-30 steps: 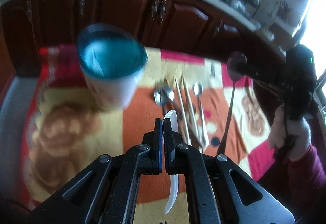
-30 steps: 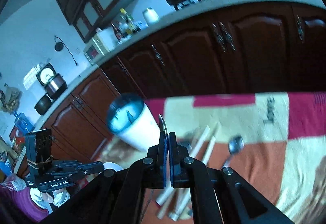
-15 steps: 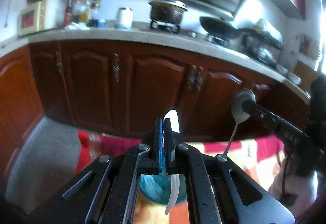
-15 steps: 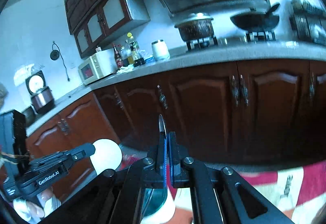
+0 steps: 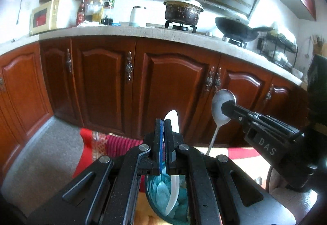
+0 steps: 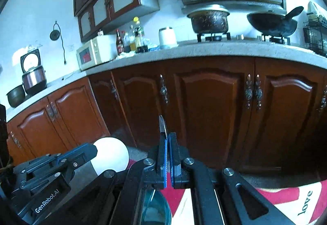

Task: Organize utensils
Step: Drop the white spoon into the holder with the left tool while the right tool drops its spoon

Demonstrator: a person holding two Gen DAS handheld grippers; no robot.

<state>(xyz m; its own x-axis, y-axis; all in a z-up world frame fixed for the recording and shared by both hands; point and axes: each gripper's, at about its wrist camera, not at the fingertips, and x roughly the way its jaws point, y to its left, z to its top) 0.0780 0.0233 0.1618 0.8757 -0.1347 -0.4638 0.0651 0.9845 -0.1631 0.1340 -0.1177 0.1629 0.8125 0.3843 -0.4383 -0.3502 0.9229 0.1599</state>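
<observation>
Left wrist view, left tool [image 5: 164, 139] clenched on white plastic spoon [image 5: 173, 122] above teal cup [image 5: 163, 194], "DAS" on right tool [image 5: 226, 107] gripping metal spoon [image 5: 221, 102], utensils on cloth a second ago gone, right wrist view, "GenRobot.AI", "love" on cloth [image 6: 306, 202].

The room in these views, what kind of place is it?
A home kitchen, most likely: a pot and wok sit on a gas stove, a microwave stands on the counter, above wooden cabinets.
</observation>
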